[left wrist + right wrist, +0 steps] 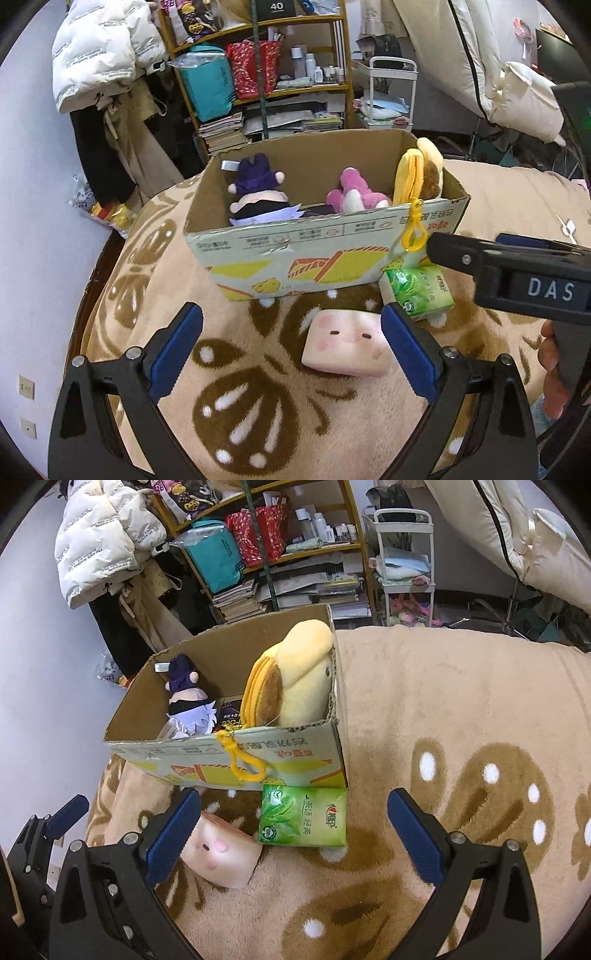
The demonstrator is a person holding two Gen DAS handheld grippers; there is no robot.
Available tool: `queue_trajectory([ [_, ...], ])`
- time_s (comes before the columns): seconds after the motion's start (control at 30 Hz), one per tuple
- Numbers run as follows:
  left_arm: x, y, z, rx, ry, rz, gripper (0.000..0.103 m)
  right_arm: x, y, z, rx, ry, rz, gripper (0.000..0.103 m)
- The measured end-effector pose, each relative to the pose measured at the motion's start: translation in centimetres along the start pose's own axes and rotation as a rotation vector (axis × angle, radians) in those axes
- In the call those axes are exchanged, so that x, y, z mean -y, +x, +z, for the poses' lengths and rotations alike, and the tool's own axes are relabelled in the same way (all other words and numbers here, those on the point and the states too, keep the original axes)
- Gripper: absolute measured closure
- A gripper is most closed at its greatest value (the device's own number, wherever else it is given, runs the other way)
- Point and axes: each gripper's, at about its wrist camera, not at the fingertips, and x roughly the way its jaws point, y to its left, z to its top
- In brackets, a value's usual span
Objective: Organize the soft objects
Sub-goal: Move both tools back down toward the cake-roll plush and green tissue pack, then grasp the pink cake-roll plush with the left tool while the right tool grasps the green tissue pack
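Note:
A cardboard box (295,240) stands on the tan blanket (258,406). It holds a purple-hatted doll (255,192), a pink plush (354,195) and a yellow plush with a yellow clip (417,173). A pink squishy face block (347,343) lies in front of the box, just ahead of my open, empty left gripper (291,350). A green tissue pack (304,818) lies beside the box, ahead of my open, empty right gripper (291,834). The block also shows in the right wrist view (221,856).
The box also shows in the right wrist view (229,753). Behind the bed stand cluttered shelves (266,74), hanging coats (103,55) and a white trolley (391,92). The blanket drops off at the left edge toward a white wall.

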Motion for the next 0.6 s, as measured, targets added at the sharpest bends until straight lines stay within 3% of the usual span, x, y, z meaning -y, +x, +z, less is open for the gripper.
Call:
queue_trajectory([
  [0.43,0.7,3.6,-0.3,-0.11,-0.017,-0.093,0.007,0.6,3.7,-0.1,-0.104,0.037,-0.021,0.0],
  [0.6,1.6,5.4,-1.2,-0.178,0.018,-0.107,0.007,0.9,5.6,-0.8,-0.153,0.035,-0.073,0.0],
])
